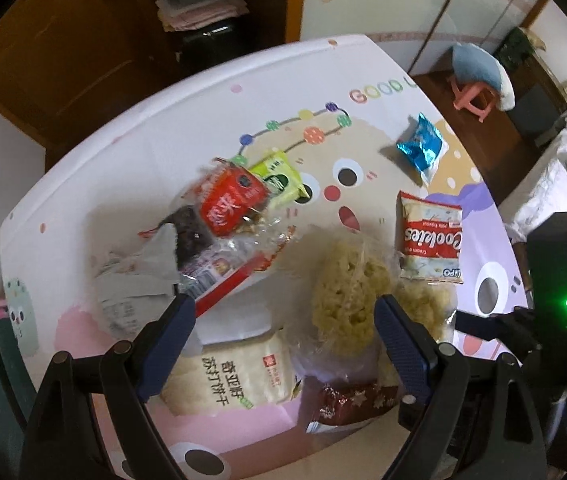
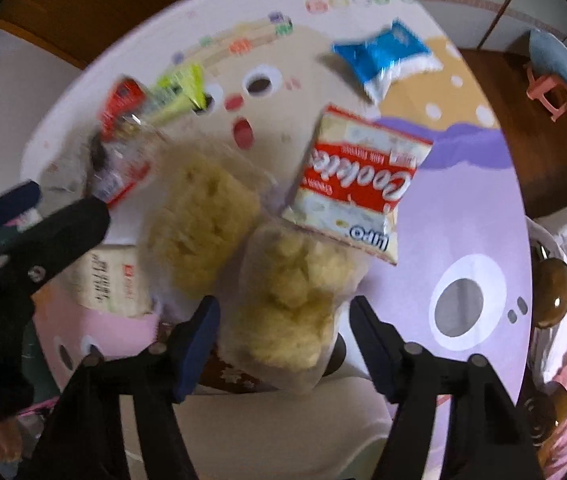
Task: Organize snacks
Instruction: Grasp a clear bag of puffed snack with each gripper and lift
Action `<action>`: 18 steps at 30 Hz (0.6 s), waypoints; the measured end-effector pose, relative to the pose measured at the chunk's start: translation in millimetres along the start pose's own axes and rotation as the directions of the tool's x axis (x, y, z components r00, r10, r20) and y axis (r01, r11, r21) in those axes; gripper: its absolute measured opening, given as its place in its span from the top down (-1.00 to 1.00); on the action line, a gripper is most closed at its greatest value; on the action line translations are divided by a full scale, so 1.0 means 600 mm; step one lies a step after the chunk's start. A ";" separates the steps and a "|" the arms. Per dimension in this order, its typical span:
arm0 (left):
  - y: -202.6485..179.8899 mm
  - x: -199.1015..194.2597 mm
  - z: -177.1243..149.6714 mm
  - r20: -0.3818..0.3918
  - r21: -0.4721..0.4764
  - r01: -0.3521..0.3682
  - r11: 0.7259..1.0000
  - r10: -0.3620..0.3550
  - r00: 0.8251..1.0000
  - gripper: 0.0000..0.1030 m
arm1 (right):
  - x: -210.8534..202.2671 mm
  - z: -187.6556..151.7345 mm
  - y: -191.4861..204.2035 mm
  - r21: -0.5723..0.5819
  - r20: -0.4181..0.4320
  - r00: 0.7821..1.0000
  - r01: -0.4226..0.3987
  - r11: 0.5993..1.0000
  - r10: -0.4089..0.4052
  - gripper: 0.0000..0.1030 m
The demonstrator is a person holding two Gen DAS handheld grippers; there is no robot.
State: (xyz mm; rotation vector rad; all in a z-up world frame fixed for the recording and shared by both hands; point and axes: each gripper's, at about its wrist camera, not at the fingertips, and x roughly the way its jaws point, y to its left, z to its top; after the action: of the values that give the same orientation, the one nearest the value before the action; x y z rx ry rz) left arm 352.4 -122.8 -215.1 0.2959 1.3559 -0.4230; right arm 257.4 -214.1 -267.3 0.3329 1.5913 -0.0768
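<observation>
Snacks scattered on cartoon-print table [image 1: 123, 152]. Left gripper [image 1: 285, 332] pointed down, fingers spread, nothing pinched; pale cracker pack [image 1: 239, 380] below at 6 o'clock, puffed-snack bag [image 1: 343, 304] against its right finger at 3 o'clock, brown packet [image 1: 351, 402] at 5. Right gripper [image 2: 285, 330] pointed down, fingers apart, straddled second puffed-snack bag [image 2: 291, 300]; pads not seen pressing it. Cookies pack [image 2: 359, 184] at 1 o'clock of that bag, overlapped its top edge. Blue packet [image 2: 383, 54] further out at 1 o'clock, apart. Red pack [image 1: 231, 200] and green pack [image 1: 277, 176] clustered at 11 o'clock in left wrist view, touching
</observation>
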 end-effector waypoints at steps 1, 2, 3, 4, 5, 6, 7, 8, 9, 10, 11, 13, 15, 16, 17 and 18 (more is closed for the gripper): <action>-0.003 0.005 0.000 -0.006 0.007 0.004 1.000 -0.004 1.000 -0.75 | 0.011 0.001 -0.002 0.009 -0.021 1.000 -0.005 1.000 0.006 -0.10; -0.006 0.010 0.001 -0.013 0.015 0.005 1.000 -0.005 1.000 -0.75 | 0.018 0.002 -0.004 0.021 -0.026 1.000 -0.007 1.000 0.008 -0.07; -0.009 0.013 0.000 -0.017 0.021 0.006 1.000 -0.006 1.000 -0.75 | 0.020 0.002 -0.008 0.033 -0.022 1.000 -0.009 0.999 0.010 -0.02; -0.012 0.017 0.000 -0.021 0.027 0.009 1.000 -0.008 1.000 -0.75 | 0.020 0.002 -0.009 0.041 -0.017 1.000 -0.013 0.999 0.014 0.02; -0.015 0.021 0.000 -0.025 0.032 0.014 0.999 -0.013 1.000 -0.75 | 0.018 0.002 -0.012 0.049 -0.011 1.000 -0.020 0.999 0.020 0.06; -0.017 0.024 -0.001 -0.030 0.037 0.019 0.999 -0.018 0.999 -0.75 | 0.018 0.001 -0.017 0.059 -0.007 1.000 -0.030 0.998 0.030 0.07; -0.021 0.028 -0.001 -0.035 0.041 0.021 0.999 -0.020 0.999 -0.75 | 0.016 -0.001 -0.025 0.078 0.002 0.999 -0.039 0.996 0.039 0.07; -0.024 0.033 -0.001 -0.039 0.046 0.022 0.999 -0.020 0.999 -0.75 | 0.014 -0.003 -0.036 0.095 0.011 0.999 -0.042 0.995 0.041 0.08; -0.028 0.038 -0.001 -0.044 0.051 0.023 0.998 -0.020 0.999 -0.75 | 0.011 -0.008 -0.046 0.105 0.017 0.999 -0.042 0.994 0.041 0.08; -0.032 0.043 -0.001 -0.050 0.056 0.024 0.998 -0.021 0.999 -0.75 | 0.010 -0.012 -0.053 0.115 0.023 0.999 -0.043 0.992 0.041 0.08; -0.036 0.049 -0.002 -0.057 0.062 0.025 0.998 -0.021 0.998 -0.75 | 0.008 -0.018 -0.059 0.126 0.031 0.999 -0.043 0.991 0.040 0.08; -0.044 0.058 -0.002 -0.069 0.073 0.028 0.997 -0.023 0.997 -0.75 | 0.005 -0.028 -0.068 0.141 0.044 0.998 -0.041 0.989 0.035 0.09; -0.056 0.069 -0.005 -0.080 0.093 0.026 0.995 -0.019 0.997 -0.75 | 0.002 -0.037 -0.071 0.147 0.052 0.999 -0.022 0.989 0.015 0.09; -0.061 0.073 -0.006 -0.085 0.102 0.020 0.995 -0.012 0.996 -0.75 | 0.002 -0.040 -0.074 0.145 0.057 0.998 -0.017 0.989 0.009 0.09; -0.064 0.077 -0.008 -0.091 0.110 0.013 0.994 -0.003 0.996 -0.75 | 0.000 -0.043 -0.075 0.144 0.059 0.998 -0.014 0.989 0.006 0.10; -0.068 0.082 -0.009 -0.095 0.115 0.009 0.993 0.002 0.995 -0.74 | -0.001 -0.045 -0.078 0.149 0.060 0.998 -0.009 0.989 0.000 0.10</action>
State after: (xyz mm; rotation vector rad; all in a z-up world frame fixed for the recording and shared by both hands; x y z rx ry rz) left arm 336.5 -162.9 -263.1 0.4135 1.4276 -0.4957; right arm 219.0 -252.0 -272.5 0.4469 1.5289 -0.2017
